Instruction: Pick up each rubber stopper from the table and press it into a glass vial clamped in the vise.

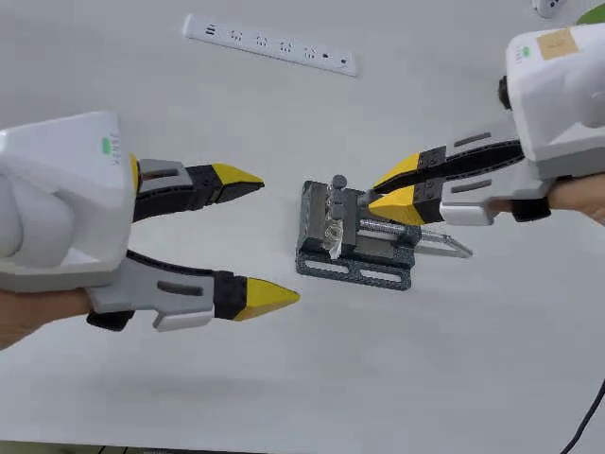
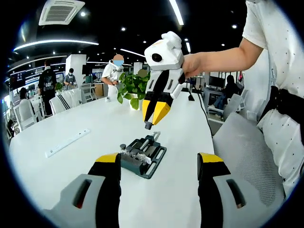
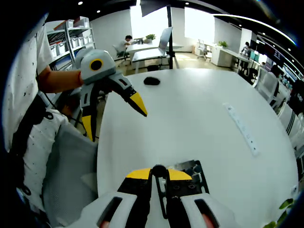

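Rubber stopper (image 3: 159,169): dark, pinched between the nearly closed jaws of the right claw (image 1: 374,194), above the vise (image 1: 378,257). Glass vial (image 1: 333,234): clamped in vise, mid-bench (image 1: 284,378). Left claw (image 1: 281,237): wide open, empty, beside vise.

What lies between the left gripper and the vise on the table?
Nothing. In the head view, the white table is bare between the open left gripper and the vise.
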{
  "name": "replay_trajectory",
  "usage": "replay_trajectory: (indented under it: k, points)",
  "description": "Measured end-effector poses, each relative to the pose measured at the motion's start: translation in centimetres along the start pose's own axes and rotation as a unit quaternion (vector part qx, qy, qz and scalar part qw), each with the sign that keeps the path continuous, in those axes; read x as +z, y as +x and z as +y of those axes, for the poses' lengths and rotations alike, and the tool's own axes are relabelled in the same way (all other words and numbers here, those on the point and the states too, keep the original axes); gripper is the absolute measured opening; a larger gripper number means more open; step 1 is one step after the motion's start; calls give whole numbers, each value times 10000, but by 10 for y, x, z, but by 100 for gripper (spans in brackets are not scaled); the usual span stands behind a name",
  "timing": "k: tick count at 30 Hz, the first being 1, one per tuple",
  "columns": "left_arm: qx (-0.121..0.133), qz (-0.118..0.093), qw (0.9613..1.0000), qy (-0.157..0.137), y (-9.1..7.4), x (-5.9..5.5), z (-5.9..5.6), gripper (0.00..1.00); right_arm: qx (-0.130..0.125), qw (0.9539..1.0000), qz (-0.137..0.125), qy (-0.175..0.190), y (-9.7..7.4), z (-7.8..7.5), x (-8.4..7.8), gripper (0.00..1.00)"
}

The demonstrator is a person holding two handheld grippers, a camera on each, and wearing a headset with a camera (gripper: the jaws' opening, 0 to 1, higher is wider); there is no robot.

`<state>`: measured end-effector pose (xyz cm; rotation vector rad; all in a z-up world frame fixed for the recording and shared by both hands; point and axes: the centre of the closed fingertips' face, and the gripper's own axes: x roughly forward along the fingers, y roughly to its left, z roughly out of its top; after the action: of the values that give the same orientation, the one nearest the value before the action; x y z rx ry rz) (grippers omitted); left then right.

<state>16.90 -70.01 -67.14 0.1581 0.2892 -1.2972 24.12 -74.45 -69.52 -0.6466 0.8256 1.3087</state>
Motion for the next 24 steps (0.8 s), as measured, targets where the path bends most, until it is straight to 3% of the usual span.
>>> replay_trajectory:
  k: [7, 9, 19, 24]
  points:
    - [124, 152, 9997, 110, 0, -13, 5, 79, -5, 9965, 748, -359, 25, -10, -18, 6]
    - [148, 224, 9995, 136, -1, -18, 6, 82, 16, 9956, 858, -382, 31, -12, -20, 6]
    - [233, 185, 9995, 122, -5, -32, 12, 98, 125, 9895, 1349, -512, 54, -17, -34, 6]
    - [239, 208, 9994, 115, -5, -37, 12, 99, 138, 9870, 1496, -569, 60, -18, -37, 6]
